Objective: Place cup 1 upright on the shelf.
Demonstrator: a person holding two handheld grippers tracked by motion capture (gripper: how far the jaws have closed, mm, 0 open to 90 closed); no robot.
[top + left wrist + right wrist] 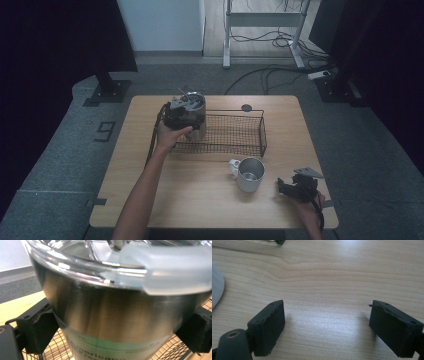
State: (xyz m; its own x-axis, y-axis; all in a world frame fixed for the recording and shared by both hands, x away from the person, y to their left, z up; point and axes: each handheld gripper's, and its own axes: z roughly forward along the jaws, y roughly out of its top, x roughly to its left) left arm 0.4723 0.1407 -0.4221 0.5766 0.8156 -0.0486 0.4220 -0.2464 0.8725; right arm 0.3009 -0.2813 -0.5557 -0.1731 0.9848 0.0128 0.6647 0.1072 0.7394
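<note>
A: Tumbler (pixel 196 107) position? Steel, clear lid.
B: At the wire basket's (pixel 235 131) left end. Left gripper (pixel 181 114) has its jaws pinching it, one pad on each side of the steel wall, just under the lid.
A: Standing on the basket floor or lifted?
B: Can't tell.
A: Right gripper (pixel 289 188)?
B: Jaws spread wide, nothing between them, low over bare wooden table (pixel 200 200), near side of the basket, off its right corner.
A: Anything else?
B: White mug (pixel 249 174), upright, near side of the basket, between it and the right gripper.
</note>
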